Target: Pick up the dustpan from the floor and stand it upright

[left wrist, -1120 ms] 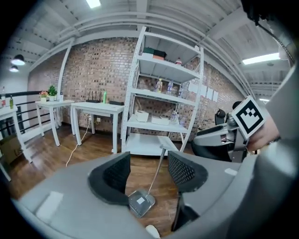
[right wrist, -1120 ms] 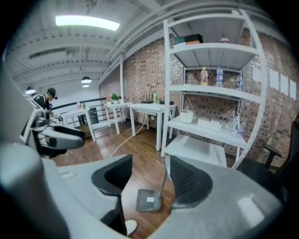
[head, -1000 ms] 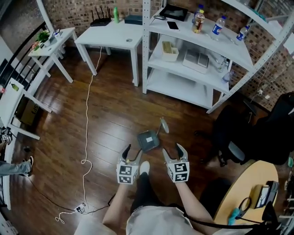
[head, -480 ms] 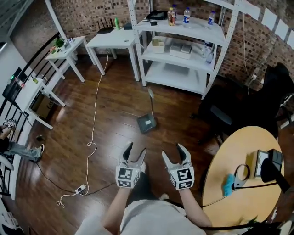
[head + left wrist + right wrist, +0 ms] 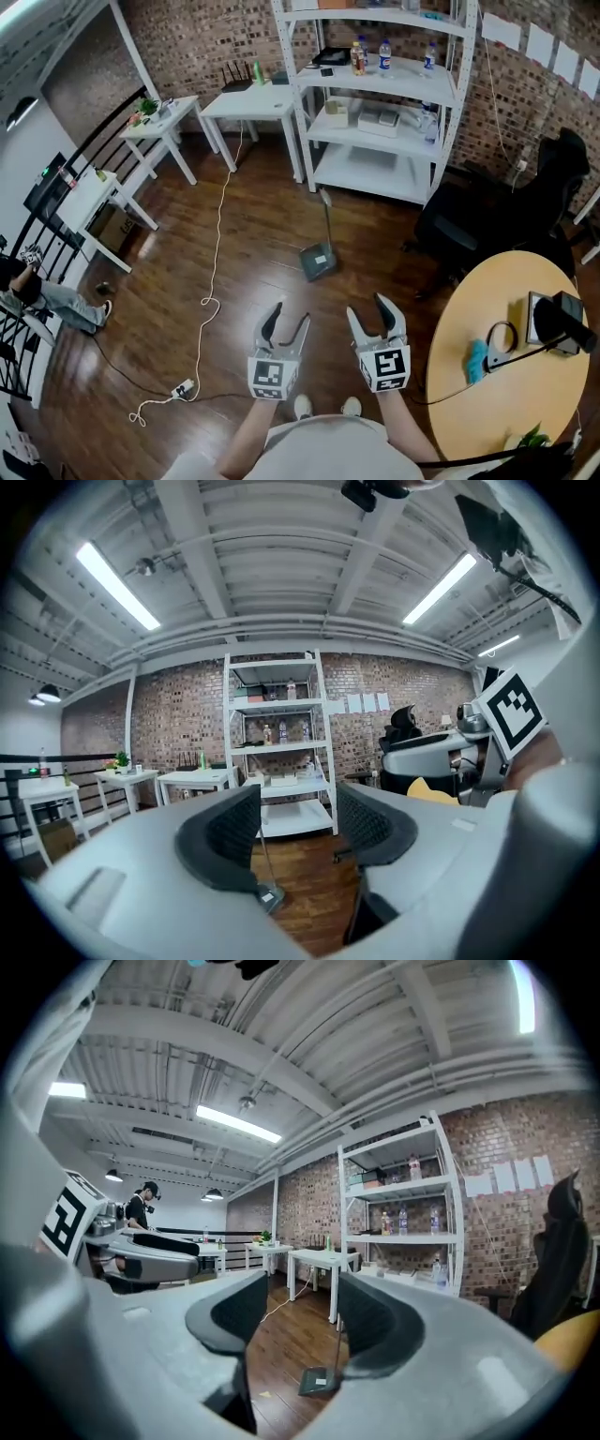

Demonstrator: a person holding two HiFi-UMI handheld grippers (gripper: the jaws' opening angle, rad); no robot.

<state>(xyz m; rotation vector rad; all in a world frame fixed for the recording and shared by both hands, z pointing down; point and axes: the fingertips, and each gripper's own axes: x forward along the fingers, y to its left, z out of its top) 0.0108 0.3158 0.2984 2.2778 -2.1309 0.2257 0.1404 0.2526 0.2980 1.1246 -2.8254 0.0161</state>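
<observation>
The dark grey dustpan rests on the wooden floor with its long handle pointing straight up, in front of the white shelf rack. Nothing touches it. My left gripper and right gripper hover side by side well short of it, held about level. Both are empty. The left gripper's jaws are open. The right gripper's jaws are closing with nothing between them. In the left gripper view the dustpan shows low between the jaws of that gripper, far off. In the right gripper view the dustpan likewise lies far beyond that gripper.
A white shelf rack with bottles stands behind the dustpan. White tables are at the back left. A black office chair and a round yellow table are at the right. A white cable runs across the floor. A person's legs show at the far left.
Both grippers have drawn back and risen away from the dustpan. It stays standing on the floor, now much farther from them.
</observation>
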